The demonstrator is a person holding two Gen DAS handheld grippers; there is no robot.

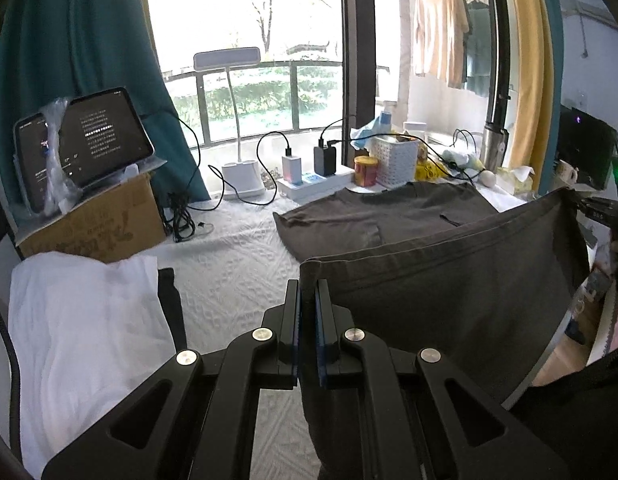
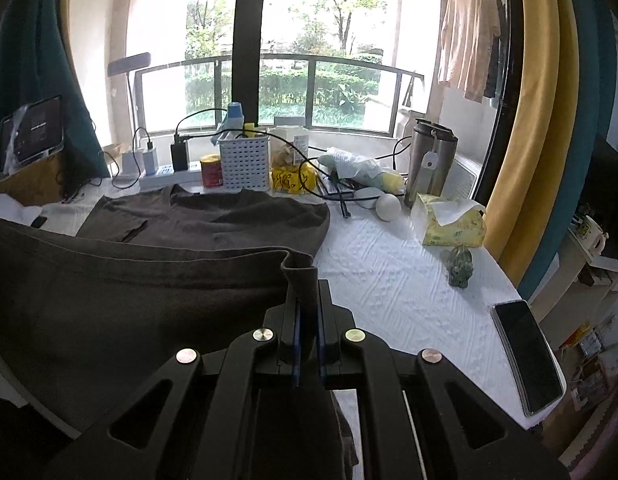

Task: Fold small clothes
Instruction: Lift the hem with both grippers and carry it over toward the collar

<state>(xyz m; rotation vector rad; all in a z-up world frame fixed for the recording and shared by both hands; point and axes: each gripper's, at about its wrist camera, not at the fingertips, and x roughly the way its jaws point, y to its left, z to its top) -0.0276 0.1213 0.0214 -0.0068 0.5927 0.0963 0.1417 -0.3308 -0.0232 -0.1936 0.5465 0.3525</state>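
Note:
A dark grey-brown T-shirt lies on the white textured tablecloth, neck towards the window. Its near hem is lifted off the table and stretched between my two grippers. My left gripper is shut on the hem's left corner. My right gripper is shut on the hem's right corner, and it also shows at the right edge of the left wrist view. The raised fabric hangs as a taut sheet and hides the table below it.
A folded white garment lies at the left by a cardboard box with a tablet. Along the window stand a lamp, chargers, a red can, a white basket and a steel flask. A tissue pack and phone lie right.

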